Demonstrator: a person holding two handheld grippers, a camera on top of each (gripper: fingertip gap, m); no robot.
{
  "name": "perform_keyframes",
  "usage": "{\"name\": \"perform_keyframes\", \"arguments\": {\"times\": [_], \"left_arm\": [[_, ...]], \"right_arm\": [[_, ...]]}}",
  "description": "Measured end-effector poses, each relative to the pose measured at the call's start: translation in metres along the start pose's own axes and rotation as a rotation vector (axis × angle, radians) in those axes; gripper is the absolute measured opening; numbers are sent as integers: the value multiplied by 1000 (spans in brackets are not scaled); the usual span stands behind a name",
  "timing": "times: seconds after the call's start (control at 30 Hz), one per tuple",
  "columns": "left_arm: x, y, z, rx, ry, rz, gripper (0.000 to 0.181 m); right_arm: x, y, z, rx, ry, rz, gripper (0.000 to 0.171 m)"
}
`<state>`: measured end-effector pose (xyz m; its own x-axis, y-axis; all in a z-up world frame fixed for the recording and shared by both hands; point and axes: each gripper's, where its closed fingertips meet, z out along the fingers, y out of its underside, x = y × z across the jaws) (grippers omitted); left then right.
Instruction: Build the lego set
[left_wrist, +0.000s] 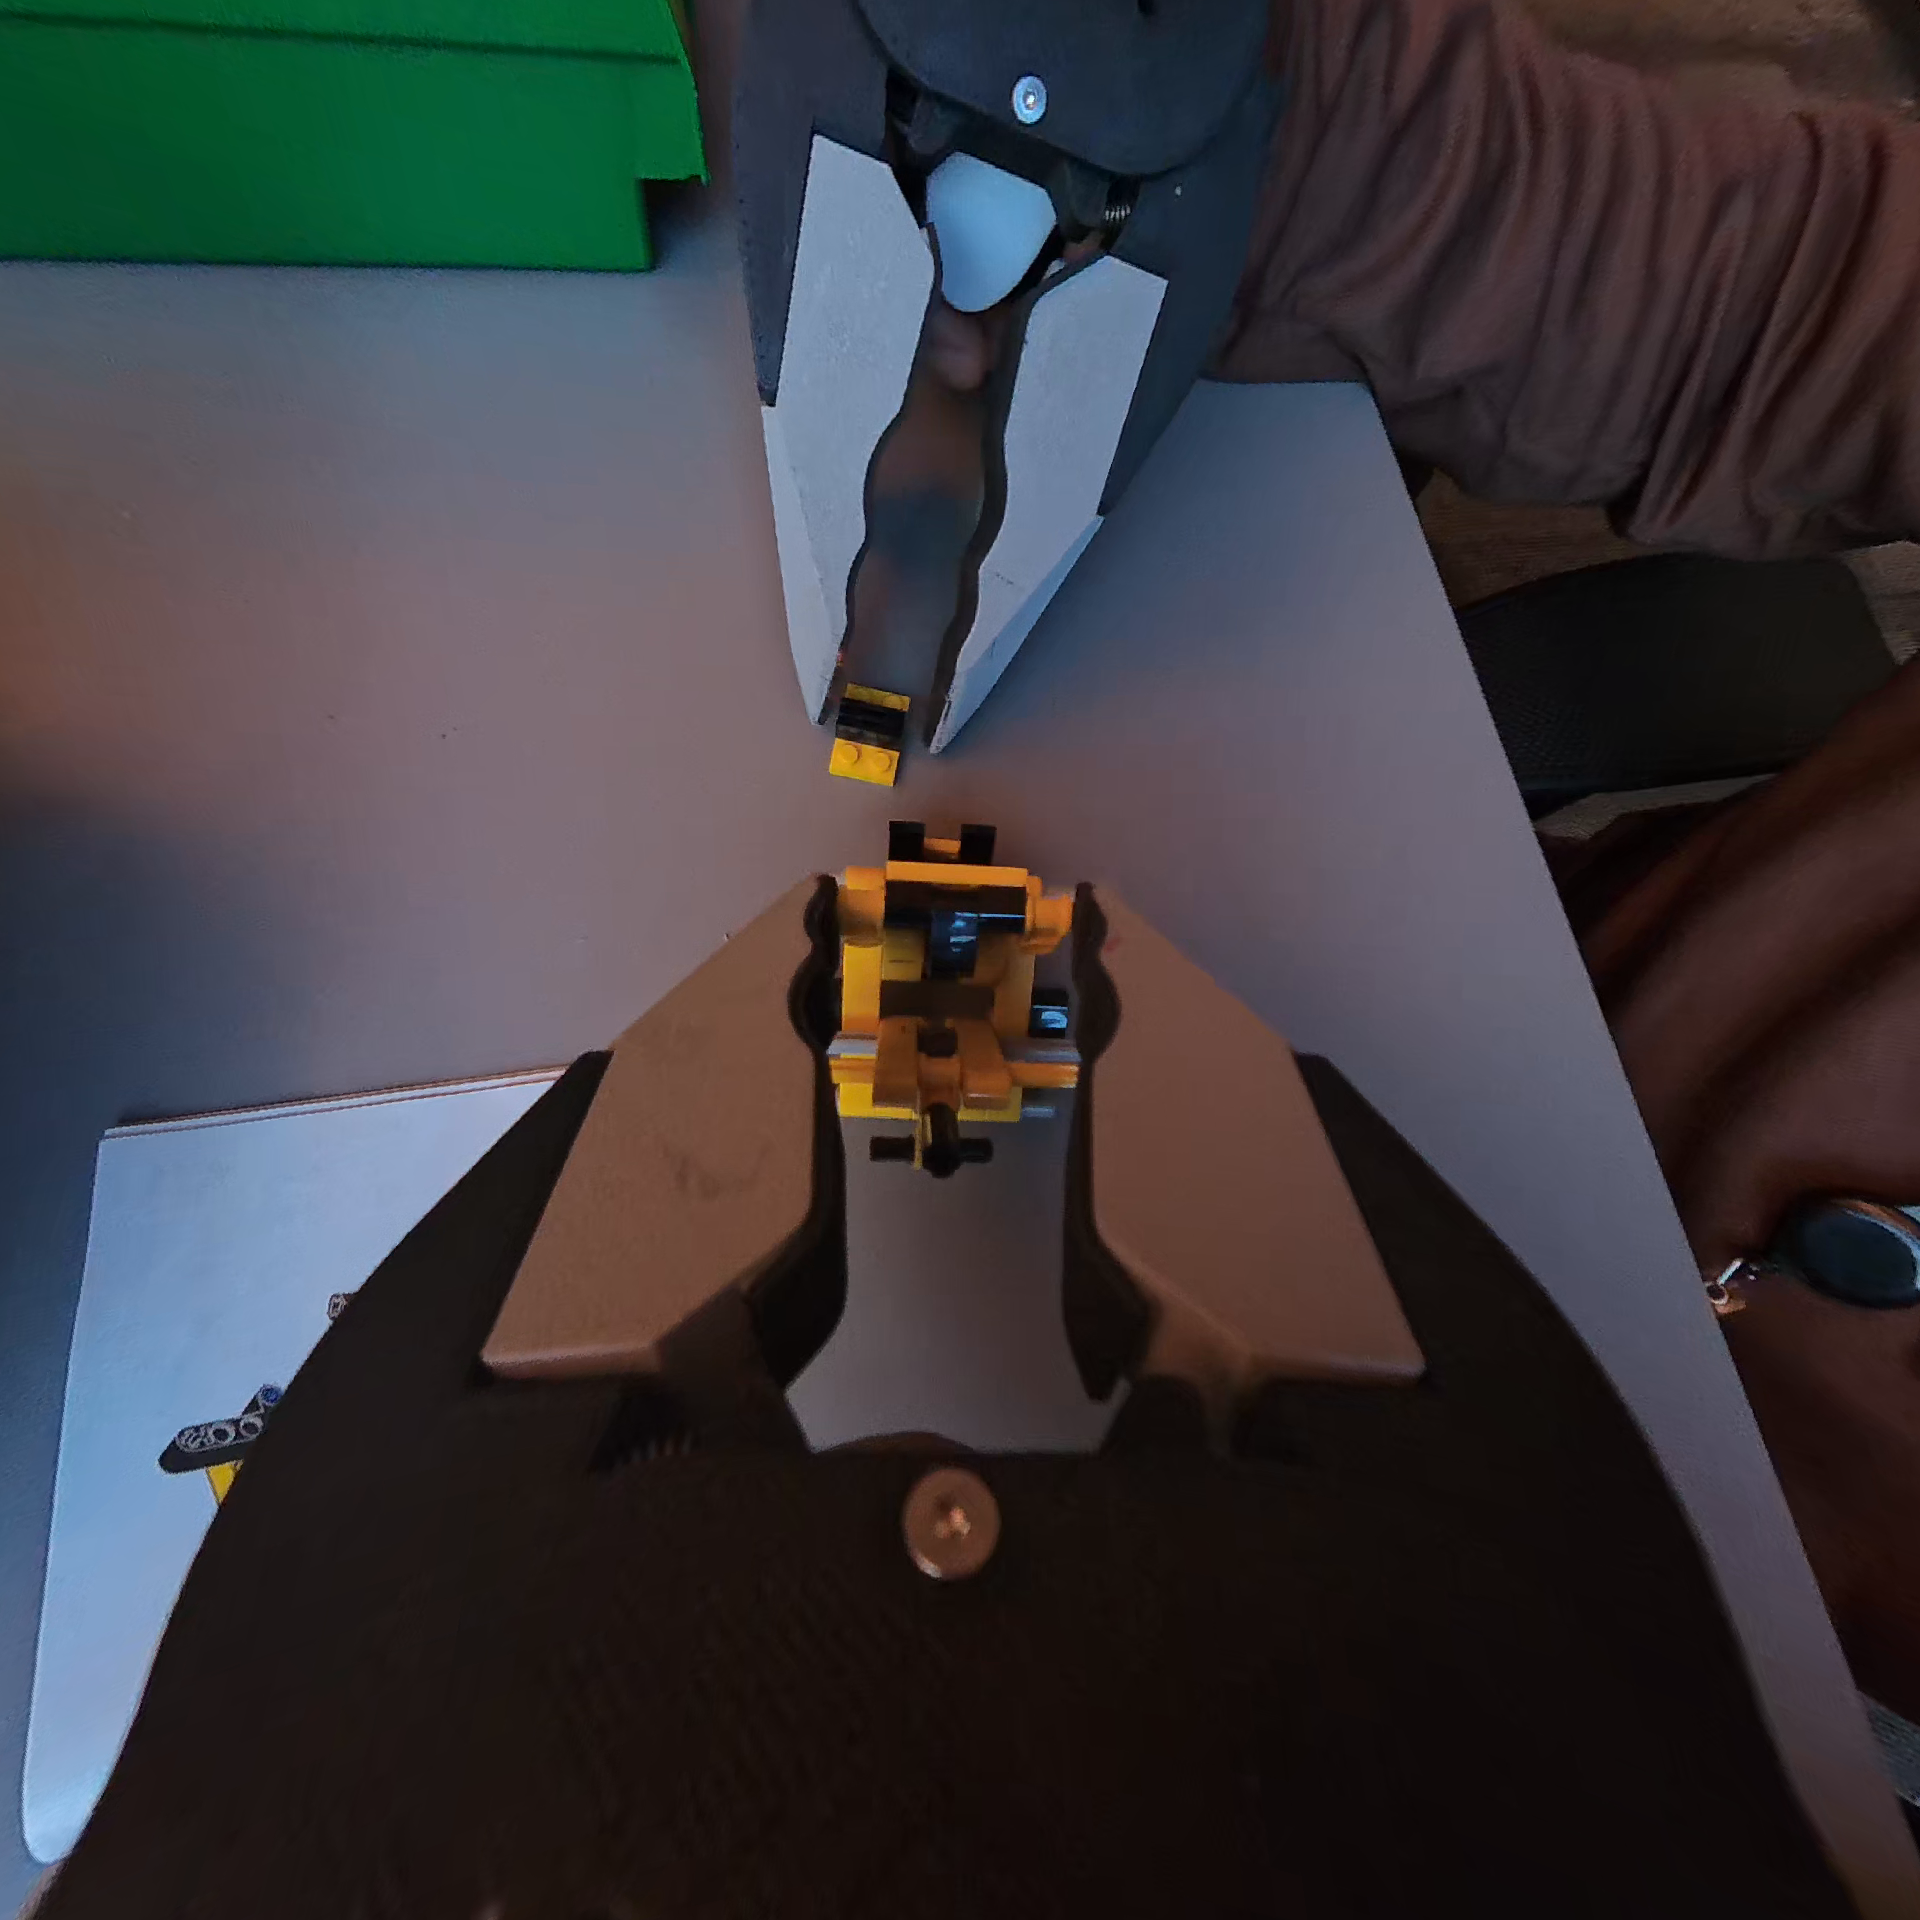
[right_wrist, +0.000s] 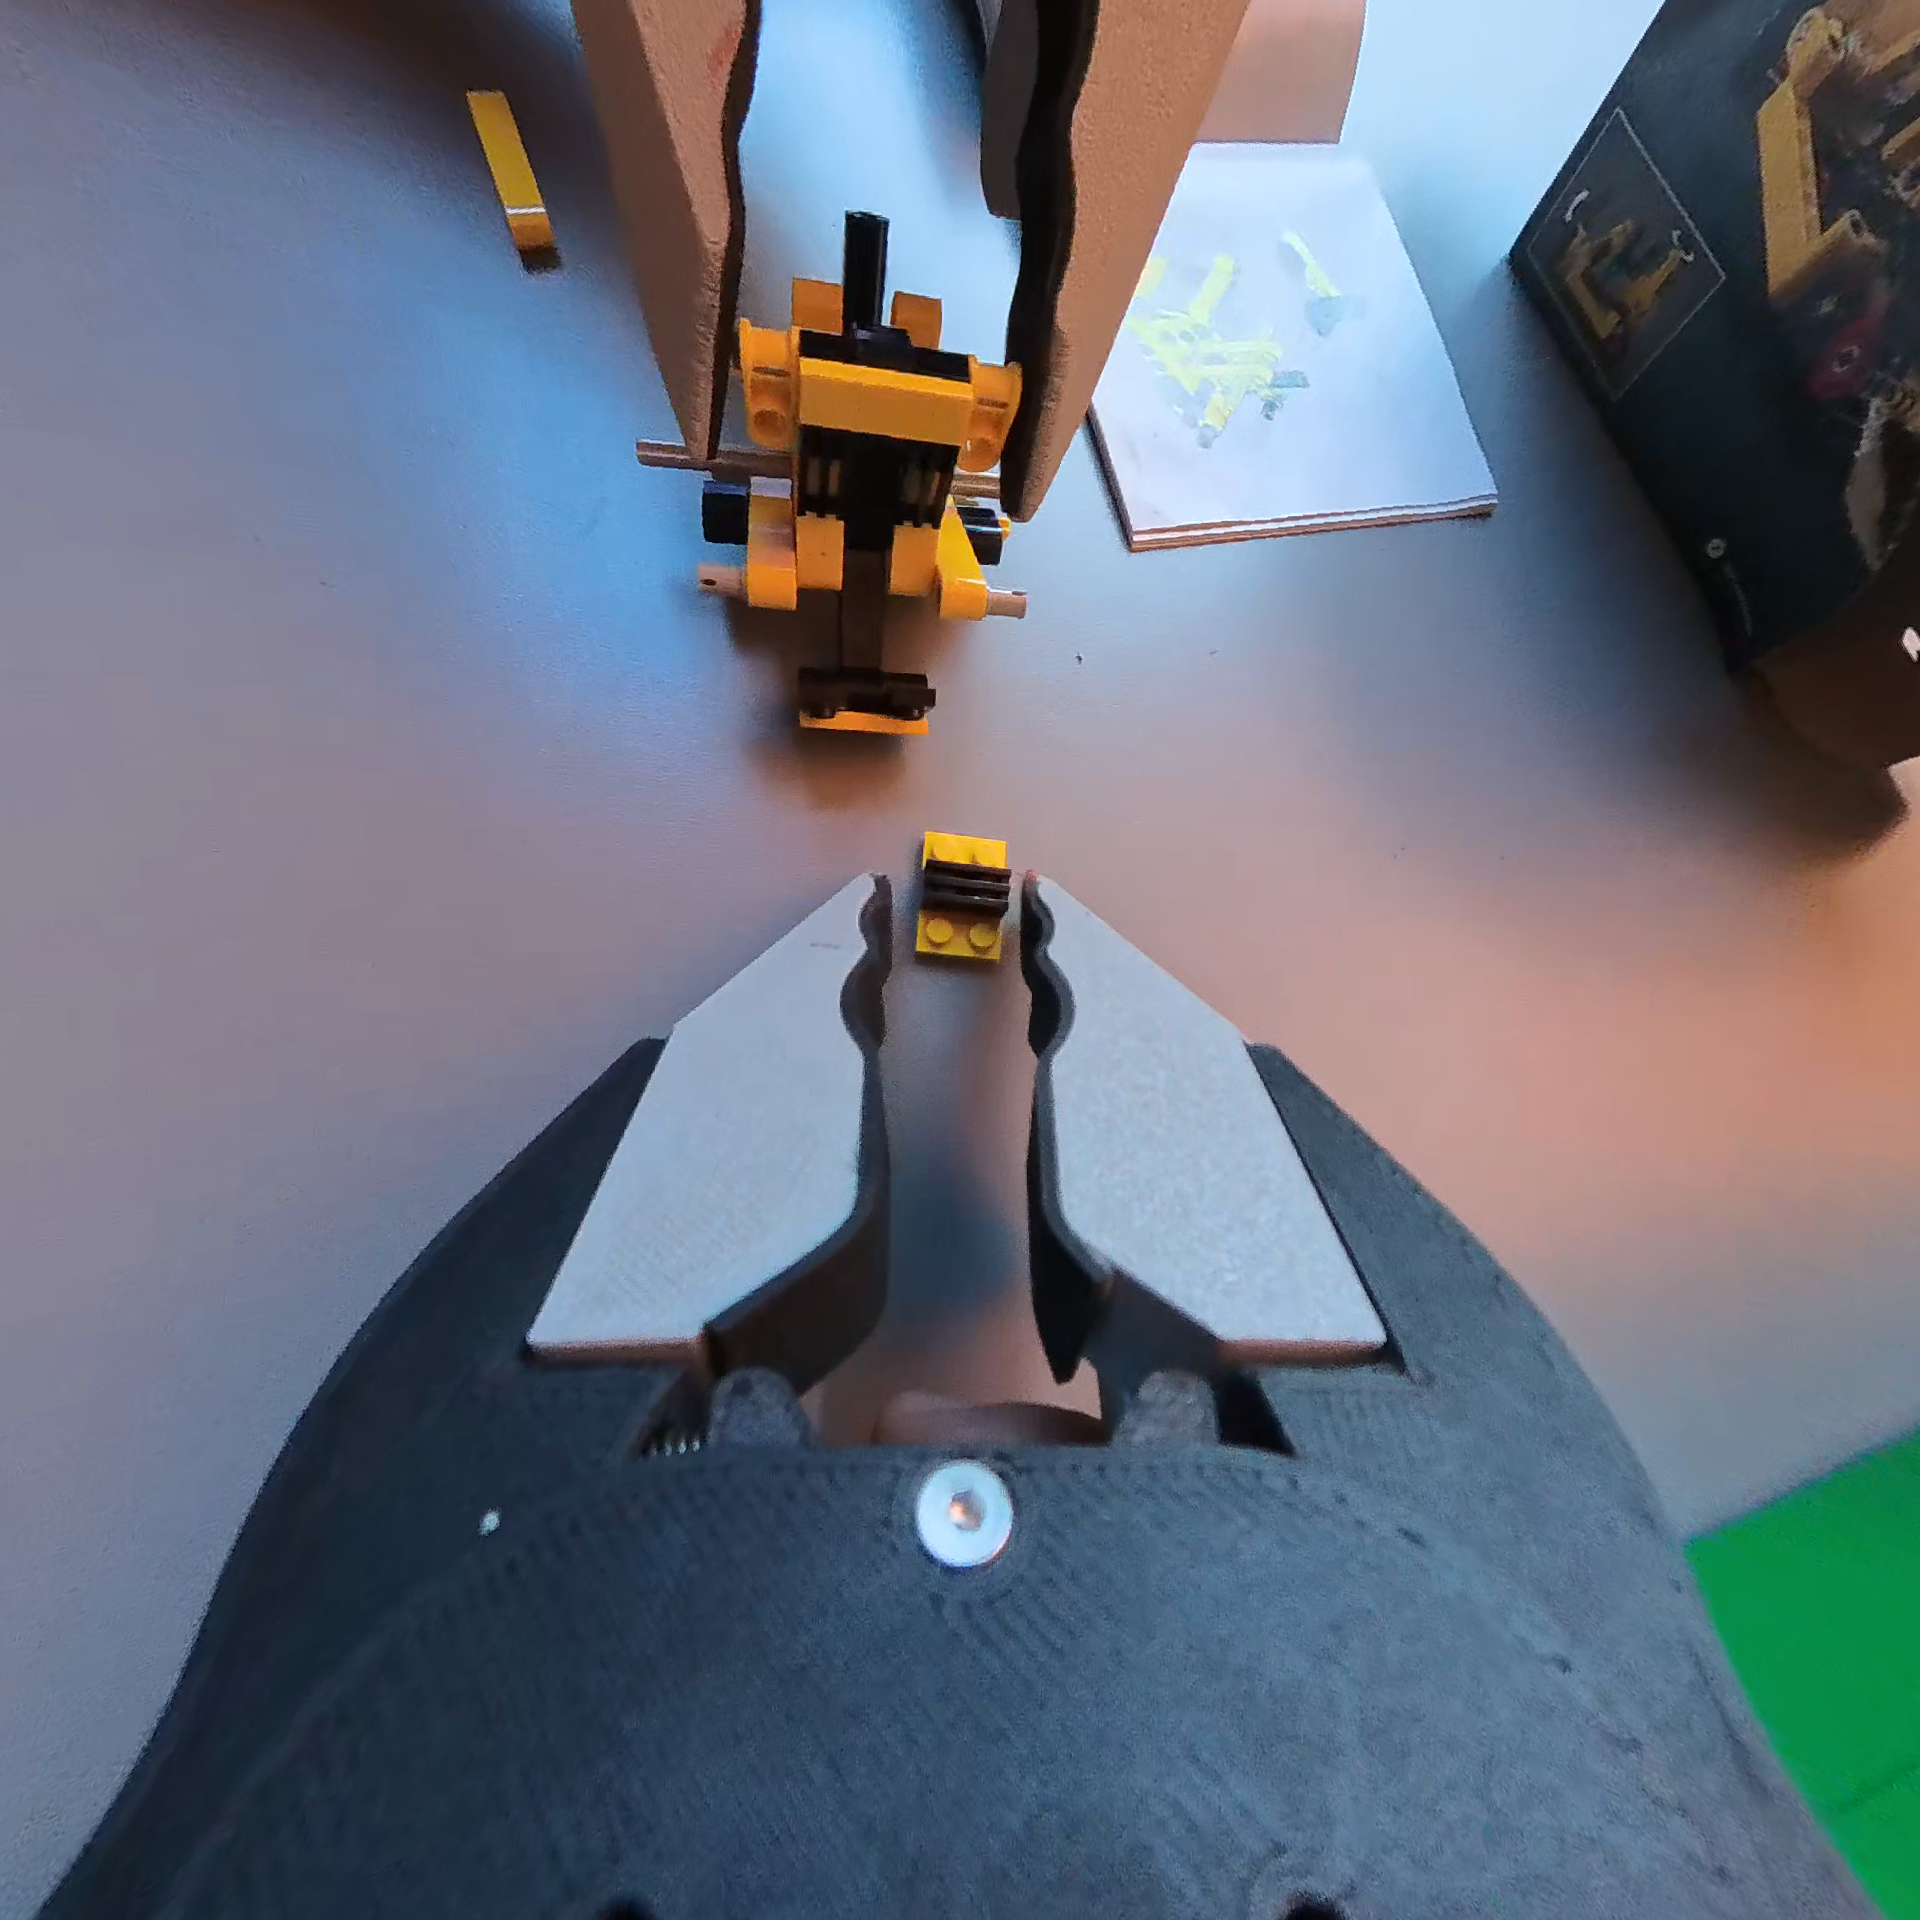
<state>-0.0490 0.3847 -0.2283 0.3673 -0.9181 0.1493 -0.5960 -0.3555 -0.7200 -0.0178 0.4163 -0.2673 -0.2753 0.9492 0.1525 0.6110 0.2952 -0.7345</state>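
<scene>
A yellow and black lego model (left_wrist: 951, 987) stands on the grey table (left_wrist: 416, 623). My left gripper (left_wrist: 956, 899) is shut on the model's sides. The model (right_wrist: 868, 468) shows in the right wrist view too, between the left gripper's fingers (right_wrist: 686, 260). A small yellow and black hinge piece (right_wrist: 964, 899) lies flat on the table just in front of the model. My right gripper (right_wrist: 954, 888) is open with its tips on either side of that piece, with small gaps. From the left wrist view the right gripper (left_wrist: 883, 727) points at me, the piece (left_wrist: 868, 743) at its tips.
An instruction booklet (right_wrist: 1299, 416) lies beside the model, with a black beam (left_wrist: 223, 1434) on it. A dark set box (right_wrist: 1766, 312) stands past it. A long yellow plate (right_wrist: 509, 171) lies apart. There is a green box (left_wrist: 312, 125). The table edge (left_wrist: 1507, 727) runs near a person's sleeve (left_wrist: 1558, 260). Some 7 cm of space lies between my two pairs of fingers. The long yellow plate (right_wrist: 509, 171) is about 11 cm from my left fingertips.
</scene>
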Motion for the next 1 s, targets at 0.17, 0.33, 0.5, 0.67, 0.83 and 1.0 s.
{"name": "perform_keyframes", "arguments": {"times": [0.17,0.33,0.5,0.67,0.83,1.0], "left_arm": [[0,0,0,-14,-17,16,42],[2,-1,-2,-15,-19,35,42],[2,0,0,-10,-21,41,42],[1,-2,0,15,-36,43,42],[1,-5,1,57,-62,47,42],[5,3,-2,88,-86,32,42]], "right_arm": [[0,1,1,-4,-10,11,15],[-3,-2,0,8,-9,-10,13],[-7,-14,-4,80,-34,2,14],[-10,-31,-7,168,-49,10,13],[-4,-47,-14,266,-37,59,13],[-2,-53,-17,312,-62,114,13]]}}
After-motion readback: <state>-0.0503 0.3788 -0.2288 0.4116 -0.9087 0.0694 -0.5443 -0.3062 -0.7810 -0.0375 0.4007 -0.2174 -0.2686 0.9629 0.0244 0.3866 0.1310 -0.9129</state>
